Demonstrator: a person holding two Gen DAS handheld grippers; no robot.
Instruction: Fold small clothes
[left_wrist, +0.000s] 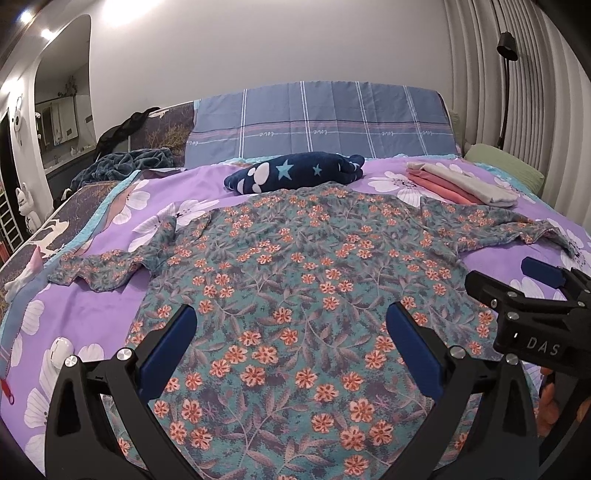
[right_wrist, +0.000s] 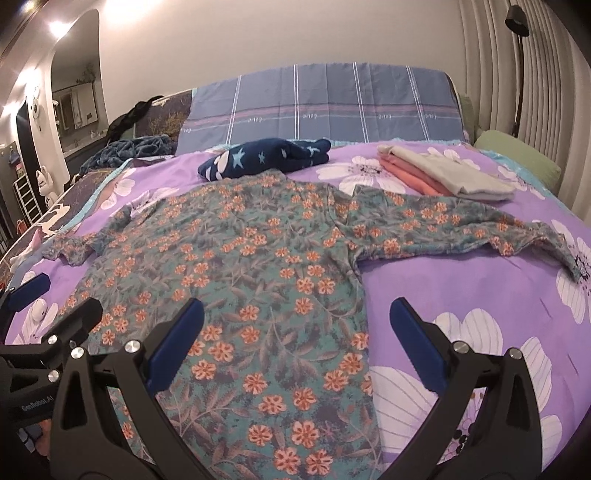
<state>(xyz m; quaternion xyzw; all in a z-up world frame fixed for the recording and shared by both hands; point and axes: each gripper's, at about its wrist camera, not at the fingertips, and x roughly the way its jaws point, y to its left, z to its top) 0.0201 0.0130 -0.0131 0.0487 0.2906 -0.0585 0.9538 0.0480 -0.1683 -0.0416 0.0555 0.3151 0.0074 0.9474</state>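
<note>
A teal long-sleeved shirt with orange flowers (left_wrist: 295, 280) lies spread flat on the purple flowered bed cover (left_wrist: 122, 295), both sleeves stretched out sideways. It also shows in the right wrist view (right_wrist: 236, 280). My left gripper (left_wrist: 291, 325) is open and empty above the shirt's lower half. My right gripper (right_wrist: 295, 321) is open and empty above the shirt's right edge; it also shows at the right of the left wrist view (left_wrist: 517, 280). The left gripper also shows at the left edge of the right wrist view (right_wrist: 51, 299).
A folded stack of pink and beige clothes (right_wrist: 443, 173) lies at the back right. A rolled navy star-patterned garment (right_wrist: 266, 157) lies past the shirt's collar. A blue plaid pillow (right_wrist: 325, 107) and a green pillow (right_wrist: 517, 157) stand behind. A small white object (left_wrist: 61, 350) lies at left.
</note>
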